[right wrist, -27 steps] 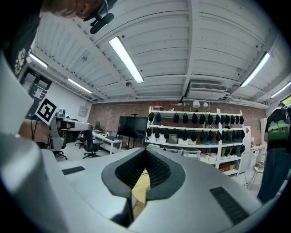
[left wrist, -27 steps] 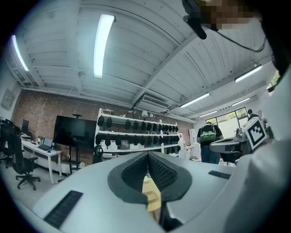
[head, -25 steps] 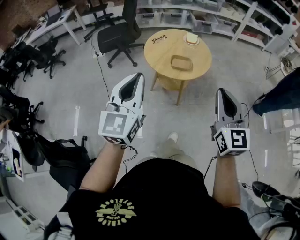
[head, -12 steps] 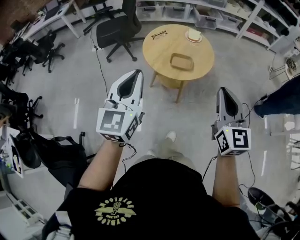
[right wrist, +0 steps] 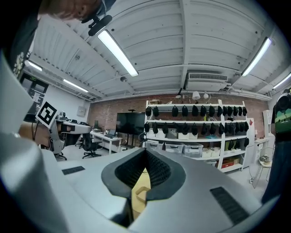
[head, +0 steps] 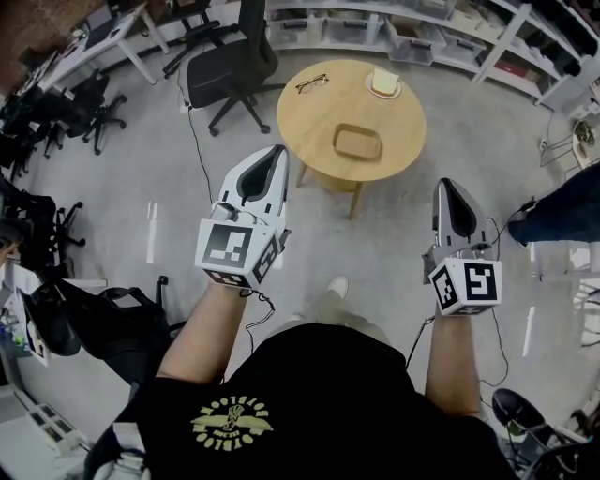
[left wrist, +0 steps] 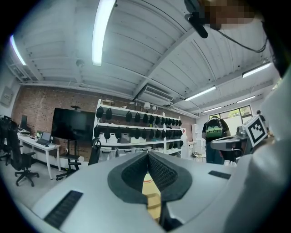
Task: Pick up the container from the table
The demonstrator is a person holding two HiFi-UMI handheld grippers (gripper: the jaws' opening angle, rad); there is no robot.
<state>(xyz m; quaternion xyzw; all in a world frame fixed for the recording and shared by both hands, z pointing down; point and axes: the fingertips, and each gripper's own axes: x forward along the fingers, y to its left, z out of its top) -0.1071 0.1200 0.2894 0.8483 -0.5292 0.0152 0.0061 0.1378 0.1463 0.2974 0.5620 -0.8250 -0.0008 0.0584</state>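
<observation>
A shallow wooden container [head: 357, 142] lies on the round wooden table [head: 314, 119] ahead of me in the head view. My left gripper [head: 277, 150] is held level short of the table's near left edge, shut with nothing in it. My right gripper [head: 444, 183] is also level, to the right of the table and nearer to me, shut and empty. In the left gripper view the left gripper [left wrist: 148, 154] shows its pads together, with the table [left wrist: 150, 186] glimpsed through the notch. The right gripper [right wrist: 146, 151] looks the same in the right gripper view, with the container [right wrist: 139, 195] seen below the pads.
Glasses [head: 313, 82] and a white cup on a saucer [head: 383, 82] sit at the table's far side. A black office chair [head: 230, 67] stands to the left of the table. Shelves with bins [head: 375, 23] line the back. A person [head: 563, 202] stands at the right.
Both grippers and I have moved forward toward the table, which now sits closer and lower in the head view. Both grippers stay shut.
</observation>
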